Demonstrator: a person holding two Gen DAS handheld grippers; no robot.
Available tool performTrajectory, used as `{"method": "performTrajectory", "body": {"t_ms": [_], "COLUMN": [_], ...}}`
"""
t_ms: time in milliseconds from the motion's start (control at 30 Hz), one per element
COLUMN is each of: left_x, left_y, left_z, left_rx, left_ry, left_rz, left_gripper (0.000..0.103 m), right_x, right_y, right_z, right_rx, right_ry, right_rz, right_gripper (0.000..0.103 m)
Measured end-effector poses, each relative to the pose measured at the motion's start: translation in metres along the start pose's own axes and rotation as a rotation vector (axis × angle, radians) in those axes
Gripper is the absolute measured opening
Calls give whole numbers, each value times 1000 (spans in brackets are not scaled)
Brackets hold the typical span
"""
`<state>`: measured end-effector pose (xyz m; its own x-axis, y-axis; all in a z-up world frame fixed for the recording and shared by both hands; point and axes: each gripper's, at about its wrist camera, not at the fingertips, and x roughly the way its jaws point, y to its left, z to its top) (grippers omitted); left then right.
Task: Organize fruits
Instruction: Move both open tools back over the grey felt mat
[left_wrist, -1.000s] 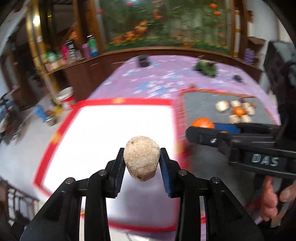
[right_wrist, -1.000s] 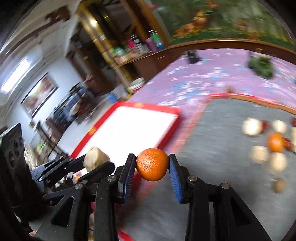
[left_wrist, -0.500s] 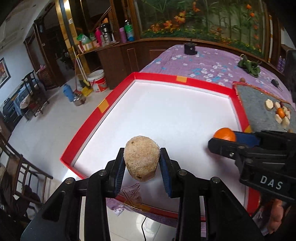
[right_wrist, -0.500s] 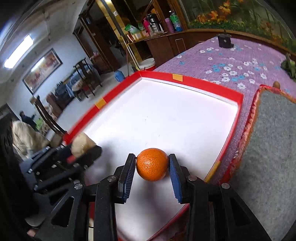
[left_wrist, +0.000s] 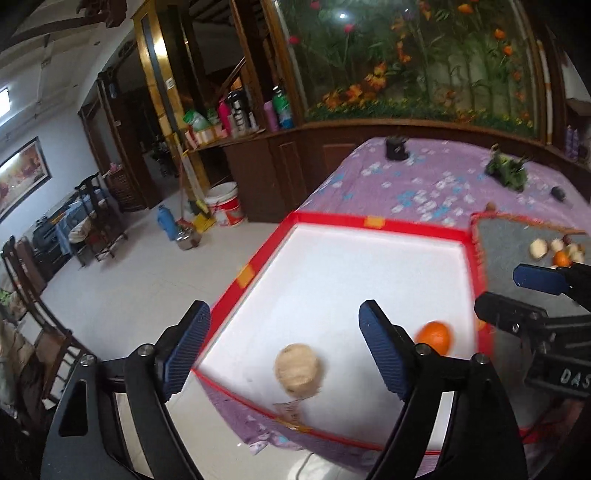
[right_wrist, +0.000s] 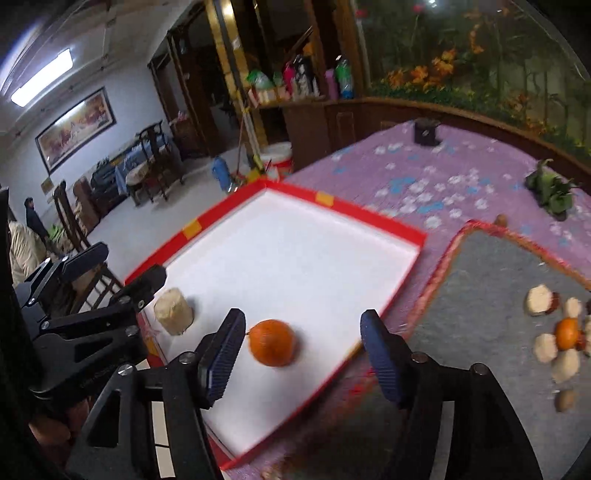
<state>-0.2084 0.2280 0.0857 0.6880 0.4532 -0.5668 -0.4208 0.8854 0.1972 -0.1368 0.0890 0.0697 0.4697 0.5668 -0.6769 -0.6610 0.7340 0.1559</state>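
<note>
Both fruits are released into the red-edged white tray (left_wrist: 373, 221). The left gripper (left_wrist: 284, 350) is seen with its jaws spread wide, having just been opening; the tan fruit (left_wrist: 298, 374) lies on the tray floor below and between the pads, touched by neither. The right gripper (right_wrist: 301, 354) is likewise spread, its jaws having just been opening; the orange (right_wrist: 272, 348) sits on the white floor between the blue pads, nearer the left pad, with a gap visible on both sides. Both fruits are slightly blurred, so it cannot be told whether they are fully at rest.

Positions: the tan fruit is near the tray's near corner, close to the red rim; the orange is just beside it, toward the grey mat (right_wrist: 487, 332). More fruit, pale pieces and a second orange (right_wrist: 567, 333), is left in a cluster on the mat, so the task is judged partly done.

Risks noted:
- The orange is round; if still rolling, it may be carried toward the rim or into the tan fruit.
- A pad may be dragged against either fruit on withdrawal if the grippers are pulled back low, since the fruits lie between the fingers.
- The two grippers are close together; a collision is possible if both are swung toward the mat at once.
</note>
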Motion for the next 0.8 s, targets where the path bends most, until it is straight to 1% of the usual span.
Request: {"method": "performTrajectory", "body": {"t_ms": [67,100,167,233,433,600,667,800], "left_x": [-9,-15,-24,-27,-27,-40,-48,-55], "left_y": [-10,-18,-29,-43,-76,-112,-124,-145], "left_z": [3,4,5,9,24,33,36,41], "left_rx": [8,17,37,55,95,142,166,202], "left_ry": [-13,-17,-24,-20,1,-11,-26,-38], "left_rz": [-51,-88,-139,-172,-201,-237,-237,-240], "left_gripper": [83,83,83,84,84,84,84,84], "right_x": [-19,-24,-40,-53,-95,-124,-133,-149], "right_y": [-18,-25,-46,-64,-111,-138,-145,-164], "right_z": [-1,-1,-4,-8,-26,-43,-50,-62], "right_rx": [22,30,64,98,184,221,227,264], "right_ry": [-47,-56,-76,-82,-126,-151,-158,-172], "right_rz": [-39,-44,-70,-92,-182,-237,-257,-267], "right_gripper": [73,74,75,75,78,78,78,79]}}
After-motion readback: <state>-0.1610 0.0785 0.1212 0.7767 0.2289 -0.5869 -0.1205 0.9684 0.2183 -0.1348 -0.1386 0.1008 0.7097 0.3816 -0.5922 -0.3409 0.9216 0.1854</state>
